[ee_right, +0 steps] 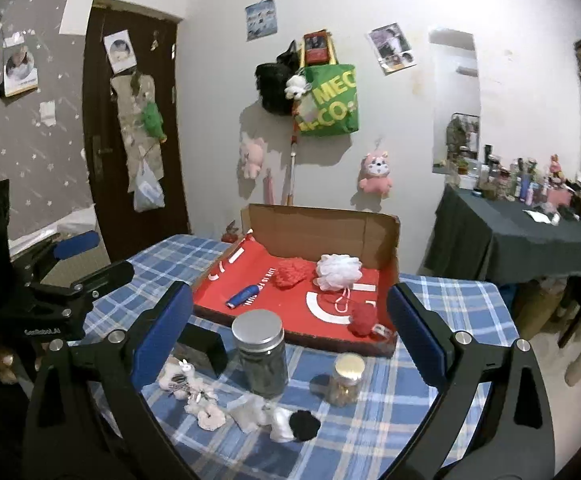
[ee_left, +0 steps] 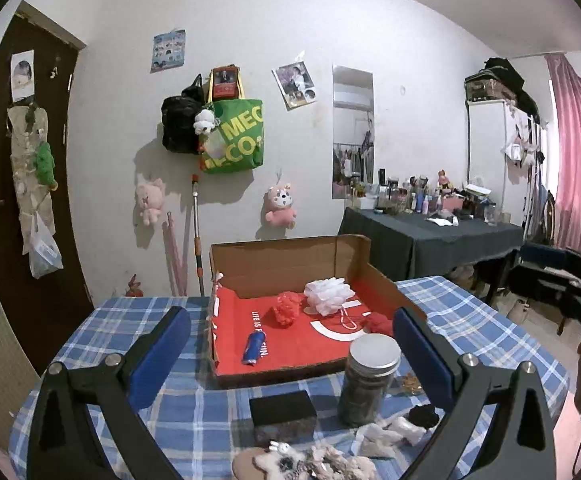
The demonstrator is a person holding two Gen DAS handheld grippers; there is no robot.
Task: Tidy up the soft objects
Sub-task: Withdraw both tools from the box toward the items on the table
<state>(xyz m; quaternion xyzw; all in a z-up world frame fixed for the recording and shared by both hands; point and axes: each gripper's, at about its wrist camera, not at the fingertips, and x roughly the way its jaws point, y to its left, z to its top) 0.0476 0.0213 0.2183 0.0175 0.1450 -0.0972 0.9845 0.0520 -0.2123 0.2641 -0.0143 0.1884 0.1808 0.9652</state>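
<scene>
A cardboard box (ee_left: 354, 258) (ee_right: 388, 240) with a red liner stands on the checked table. In it lie a white bath pouf (ee_left: 328, 294) (ee_right: 338, 271), a red knitted piece (ee_left: 286, 308) (ee_right: 291, 273), a red ball (ee_left: 378, 324) (ee_right: 363, 319) and a blue tube (ee_left: 253, 346) (ee_right: 243, 297). In front of the box lie small soft items: a beige plush clip (ee_right: 180, 376), white scrunchies (ee_right: 256, 414) (ee_left: 390, 432) and a black scrunchie (ee_right: 304, 424) (ee_left: 424, 416). My left gripper (ee_left: 290, 344) and right gripper (ee_right: 290, 324) are both open and empty, above the table's near side.
A dark jar with a metal lid (ee_left: 368, 380) (ee_right: 261, 354), a small gold-lidded jar (ee_right: 346, 378) and a black block (ee_left: 282, 408) (ee_right: 204, 346) stand among the soft items. The left gripper's body (ee_right: 50, 300) is at the left. A cluttered dresser (ee_left: 430, 232) is at the right.
</scene>
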